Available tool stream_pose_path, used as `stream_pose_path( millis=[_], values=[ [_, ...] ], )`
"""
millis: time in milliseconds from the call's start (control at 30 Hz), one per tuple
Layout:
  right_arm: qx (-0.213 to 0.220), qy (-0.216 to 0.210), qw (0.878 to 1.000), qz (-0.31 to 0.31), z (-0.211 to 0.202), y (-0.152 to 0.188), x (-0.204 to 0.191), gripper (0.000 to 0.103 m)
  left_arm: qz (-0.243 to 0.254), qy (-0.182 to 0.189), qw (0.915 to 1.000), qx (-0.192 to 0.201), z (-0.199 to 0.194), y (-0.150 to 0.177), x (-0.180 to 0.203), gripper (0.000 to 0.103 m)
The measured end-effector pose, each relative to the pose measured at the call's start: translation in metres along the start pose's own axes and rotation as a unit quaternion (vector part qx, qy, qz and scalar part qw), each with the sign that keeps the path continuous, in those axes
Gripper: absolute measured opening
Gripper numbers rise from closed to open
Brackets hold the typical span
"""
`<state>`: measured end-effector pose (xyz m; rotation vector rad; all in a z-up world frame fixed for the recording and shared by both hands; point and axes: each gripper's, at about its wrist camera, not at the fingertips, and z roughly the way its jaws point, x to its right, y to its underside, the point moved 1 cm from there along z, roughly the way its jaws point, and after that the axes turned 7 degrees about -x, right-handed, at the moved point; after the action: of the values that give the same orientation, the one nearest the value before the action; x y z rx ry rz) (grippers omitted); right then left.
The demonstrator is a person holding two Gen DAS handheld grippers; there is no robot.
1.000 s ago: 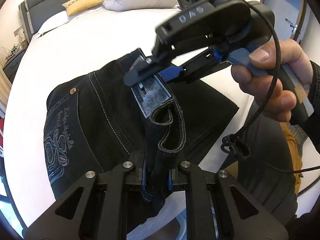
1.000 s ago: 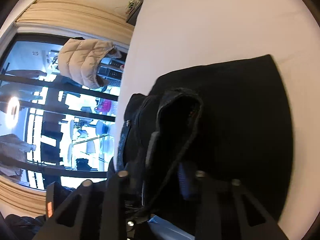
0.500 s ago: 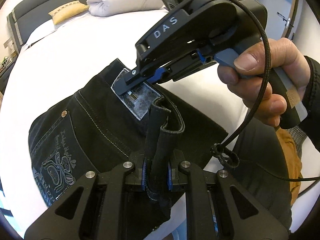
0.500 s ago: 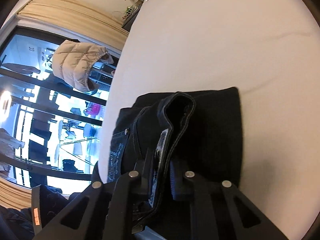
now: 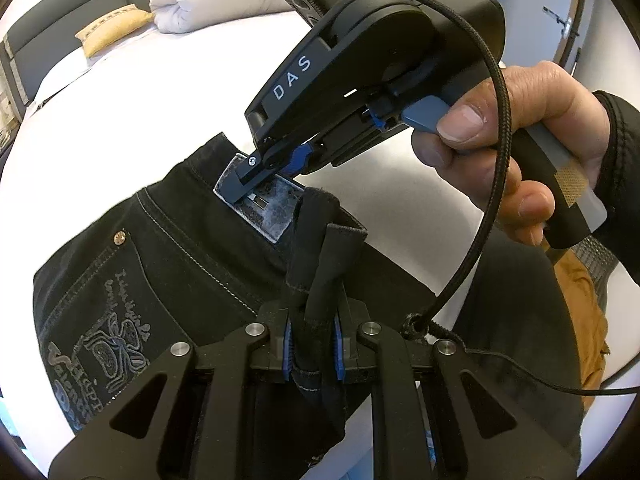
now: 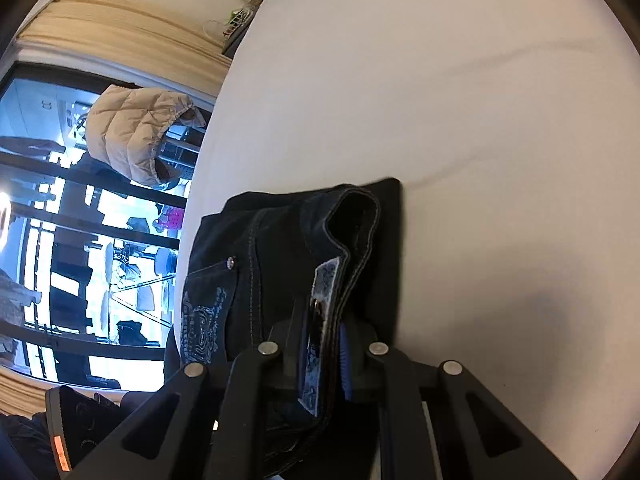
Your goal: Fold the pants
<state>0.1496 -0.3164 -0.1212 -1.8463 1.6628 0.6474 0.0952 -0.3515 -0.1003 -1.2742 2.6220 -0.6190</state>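
1. Black pants (image 5: 172,264) lie folded on the white bed (image 5: 132,92);
2. left gripper (image 5: 312,354) pinches their waistband;
3. right gripper (image 5: 256,184), jaws just closing, clamps the waistband's leather patch (image 5: 268,208).

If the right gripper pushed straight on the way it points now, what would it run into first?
The right gripper is shut on the waistband of the black pants, so more of those pants lies straight ahead. Beyond them is only the white bed, though depth is hard to judge.
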Motion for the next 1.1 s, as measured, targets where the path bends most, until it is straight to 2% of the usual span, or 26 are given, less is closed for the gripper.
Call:
stream_pose_path(
  millis=[67,133,200,233,300,367,400,433,567,600,633,700,733,800,833,900,1033,1067,1100],
  values=[
    [0.003,-0.005,1.0,0.006,0.002,0.003,0.006,0.015,0.001,0.003,1.0,-0.003,0.002,0.003,0.0,0.014],
    [0.006,-0.014,1.0,0.016,0.005,0.005,0.013,0.015,0.004,0.009,0.9999,-0.009,0.002,0.004,-0.004,0.021],
    [0.009,-0.04,0.999,0.03,0.005,0.006,0.024,0.016,0.001,0.014,0.9999,-0.008,0.004,0.012,-0.003,0.03],
    [0.012,-0.052,0.998,0.037,0.004,0.007,0.029,0.017,-0.004,0.027,0.9996,-0.006,0.0,0.015,-0.005,0.031],
    [0.02,-0.054,0.997,0.047,-0.002,0.01,0.033,0.021,-0.023,0.071,0.9972,-0.002,-0.015,0.022,-0.016,0.043],
    [0.034,-0.042,0.997,0.048,-0.014,0.015,0.032,0.027,-0.056,0.104,0.993,0.005,-0.039,0.034,-0.035,0.046],
    [0.043,-0.023,0.998,0.05,-0.021,0.017,0.032,0.034,-0.068,0.11,0.9916,0.009,-0.048,0.04,-0.045,0.046],
    [0.05,-0.006,0.997,0.053,-0.029,0.02,0.032,0.034,-0.085,0.115,0.9895,0.021,-0.063,0.048,-0.061,0.046],
    [0.065,-0.033,0.997,0.03,-0.049,0.021,0.015,0.034,-0.15,0.13,0.9777,0.068,-0.089,0.057,-0.137,0.047],
    [0.065,-0.05,0.997,0.014,-0.049,0.019,0.005,0.034,-0.167,0.139,0.9729,0.081,-0.092,0.055,-0.158,0.047],
    [0.061,-0.069,0.996,-0.002,-0.047,0.015,-0.006,0.034,-0.19,0.165,0.9631,0.096,-0.09,0.053,-0.183,0.047],
    [0.045,-0.081,0.995,-0.022,-0.034,0.005,-0.023,0.034,-0.239,0.229,0.938,0.104,-0.076,0.049,-0.225,0.047],
    [0.033,-0.088,0.995,-0.026,-0.025,0.0,-0.027,0.034,-0.265,0.266,0.9223,0.091,-0.059,0.049,-0.246,0.046],
    [0.002,-0.096,0.995,-0.012,0.001,-0.007,-0.024,0.034,-0.305,0.316,0.8959,0.065,-0.027,0.06,-0.266,0.045],
    [-0.017,-0.086,0.996,0.002,0.016,-0.008,-0.016,0.026,-0.317,0.32,0.8912,0.053,-0.017,0.067,-0.268,0.045],
    [-0.03,-0.07,0.997,0.022,0.029,-0.003,-0.002,0.009,-0.307,0.315,0.8972,0.043,-0.012,0.086,-0.261,0.044],
    [-0.034,-0.103,0.994,0.019,0.021,0.027,0.007,0.012,-0.251,0.319,0.9125,0.05,-0.038,0.127,-0.221,0.044],
    [-0.033,-0.103,0.994,0.014,0.019,0.034,0.007,0.012,-0.236,0.31,0.9202,0.041,-0.039,0.138,-0.21,0.045],
    [-0.033,-0.105,0.994,0.016,0.017,0.04,0.01,0.012,-0.22,0.289,0.9314,0.032,-0.041,0.15,-0.199,0.045]
  ],
)
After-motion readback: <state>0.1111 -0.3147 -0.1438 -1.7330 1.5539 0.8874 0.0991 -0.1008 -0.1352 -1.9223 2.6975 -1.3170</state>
